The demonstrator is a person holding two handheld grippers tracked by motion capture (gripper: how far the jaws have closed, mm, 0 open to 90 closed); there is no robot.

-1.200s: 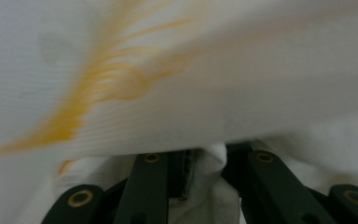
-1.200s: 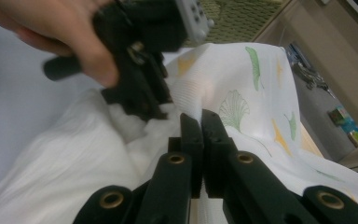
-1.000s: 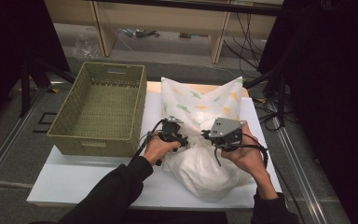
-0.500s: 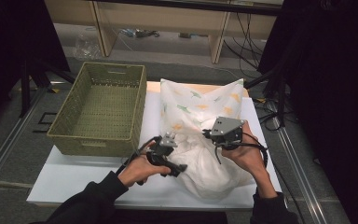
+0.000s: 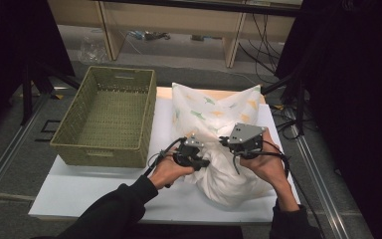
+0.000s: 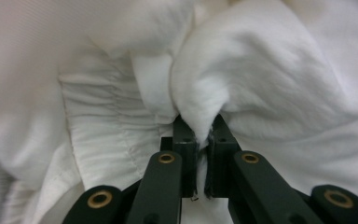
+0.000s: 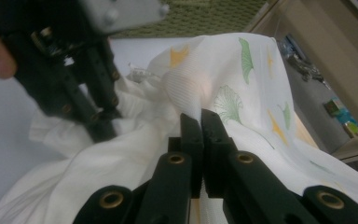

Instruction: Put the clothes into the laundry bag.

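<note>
A white pillow (image 5: 231, 181) lies on the table, its far part inside a pillowcase (image 5: 214, 107) printed with green and yellow leaves. My left gripper (image 5: 202, 162) is shut on a bunched fold of the white pillow (image 6: 270, 70); in the left gripper view the fabric is pinched between the jaws of the left gripper (image 6: 200, 127). My right gripper (image 5: 227, 142) is shut on the pillowcase edge; the right gripper view has the right gripper (image 7: 200, 119) clamping the ribbed hem of the pillowcase (image 7: 242, 70). There the left gripper (image 7: 106, 131) sits just to its left, buried in white fabric.
An empty green wicker basket (image 5: 104, 117) stands at the left of the white table (image 5: 94, 191), close to the left hand. Cables and a dark stand are at the right edge. Shelving and floor clutter lie beyond the table.
The left gripper dropped toward the near edge, then moved right into the white pillow and shut on a fold. The right gripper has kept its hold in place.
</note>
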